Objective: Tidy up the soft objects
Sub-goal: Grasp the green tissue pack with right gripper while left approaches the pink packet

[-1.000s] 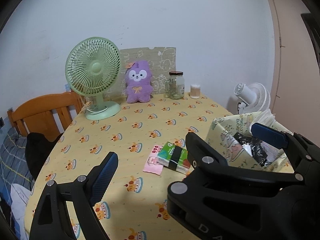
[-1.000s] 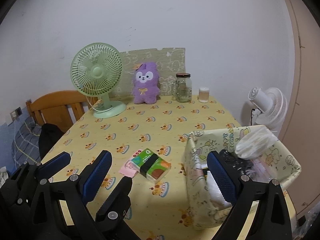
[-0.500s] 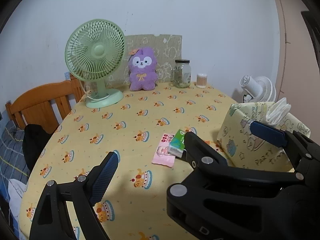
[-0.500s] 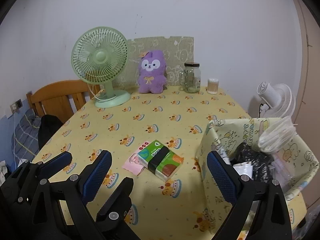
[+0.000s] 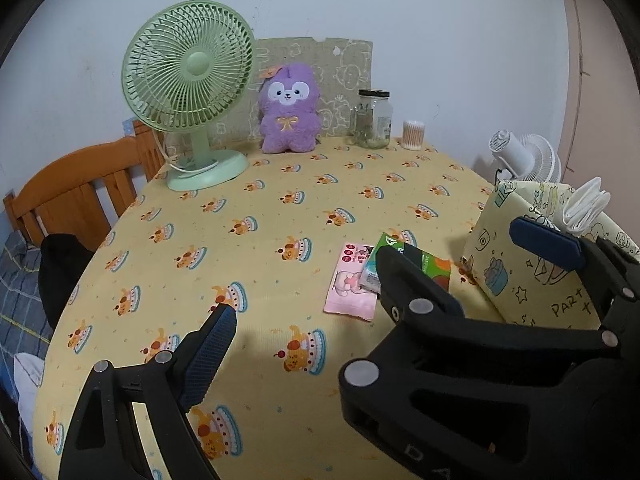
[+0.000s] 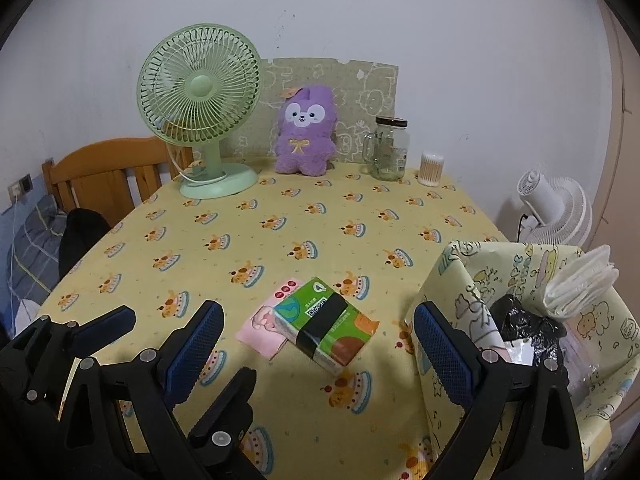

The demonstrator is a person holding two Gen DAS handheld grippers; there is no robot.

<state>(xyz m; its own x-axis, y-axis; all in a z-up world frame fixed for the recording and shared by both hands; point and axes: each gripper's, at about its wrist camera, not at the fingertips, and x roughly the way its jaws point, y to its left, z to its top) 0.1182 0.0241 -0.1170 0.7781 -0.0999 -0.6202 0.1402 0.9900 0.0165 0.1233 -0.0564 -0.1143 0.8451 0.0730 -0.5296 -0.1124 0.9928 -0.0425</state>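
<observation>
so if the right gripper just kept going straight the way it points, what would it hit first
Most likely the green tissue pack, which lies on the pink packet between the open jaws' lines and ahead of the right gripper. Depth is hard to judge; it might touch the tablecloth just short of it.

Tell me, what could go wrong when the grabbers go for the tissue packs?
The green pack lies on top of the pink pack, so grabbing one may drag or flip the other. The bag stands close by and looks floppy; the right gripper, open and empty, might bump it and tip it.
</observation>
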